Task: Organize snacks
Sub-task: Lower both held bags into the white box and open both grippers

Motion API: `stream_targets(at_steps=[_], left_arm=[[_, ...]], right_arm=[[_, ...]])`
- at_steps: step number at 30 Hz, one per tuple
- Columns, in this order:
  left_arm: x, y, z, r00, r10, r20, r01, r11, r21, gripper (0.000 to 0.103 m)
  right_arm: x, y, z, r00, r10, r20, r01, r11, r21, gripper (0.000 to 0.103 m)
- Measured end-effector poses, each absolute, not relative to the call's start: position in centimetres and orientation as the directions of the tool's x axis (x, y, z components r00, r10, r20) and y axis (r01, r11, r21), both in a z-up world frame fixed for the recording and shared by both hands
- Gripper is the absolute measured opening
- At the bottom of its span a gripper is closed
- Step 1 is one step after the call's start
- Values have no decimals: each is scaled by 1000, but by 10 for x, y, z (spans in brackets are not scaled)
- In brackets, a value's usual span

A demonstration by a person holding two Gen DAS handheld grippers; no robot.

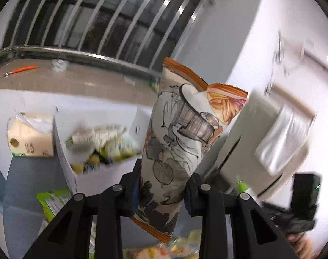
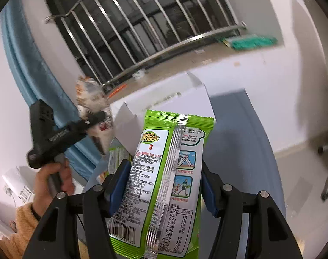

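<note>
Progress: partial. White box [image 1: 82,172] ahead of left gripper [image 1: 161,192] already holds snacks. Left gripper clamps illustrated packet [image 1: 176,142]; right gripper [image 2: 164,185] clamps green packet [image 2: 164,183]. Both await placement.

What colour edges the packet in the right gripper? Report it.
Bright green, on the snack packet; the right wrist view shows it best.

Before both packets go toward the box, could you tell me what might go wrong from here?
1. The left gripper pinches the tall orange-edged packet near its bottom; it leans and might swing or slip.
2. The white box already looks heaped, so packets may spill.
3. The right gripper's green packet could collide with the left.
</note>
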State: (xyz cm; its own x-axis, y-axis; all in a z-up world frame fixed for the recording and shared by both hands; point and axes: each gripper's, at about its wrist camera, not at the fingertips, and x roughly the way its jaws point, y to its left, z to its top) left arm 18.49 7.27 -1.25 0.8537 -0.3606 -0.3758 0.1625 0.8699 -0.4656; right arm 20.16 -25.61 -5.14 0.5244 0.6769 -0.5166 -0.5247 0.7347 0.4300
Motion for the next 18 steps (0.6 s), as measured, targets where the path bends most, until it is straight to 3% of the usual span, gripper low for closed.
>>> stream_targets(at_steps=[3, 7, 18], left_arm=[[190, 95, 6, 890, -319, -327, 125, 858, -498, 35], [220, 111, 16, 903, -266, -338, 73, 870, -488, 35], [306, 131, 2, 856, -186, -482, -46, 902, -429, 35]], right_arm=[[227, -238, -30, 540, 693, -479, -581, 718, 384, 65], [282, -202, -4, 524, 714, -464, -620, 694, 366, 65], [426, -118, -2, 507, 601, -618, -584, 767, 266, 65]])
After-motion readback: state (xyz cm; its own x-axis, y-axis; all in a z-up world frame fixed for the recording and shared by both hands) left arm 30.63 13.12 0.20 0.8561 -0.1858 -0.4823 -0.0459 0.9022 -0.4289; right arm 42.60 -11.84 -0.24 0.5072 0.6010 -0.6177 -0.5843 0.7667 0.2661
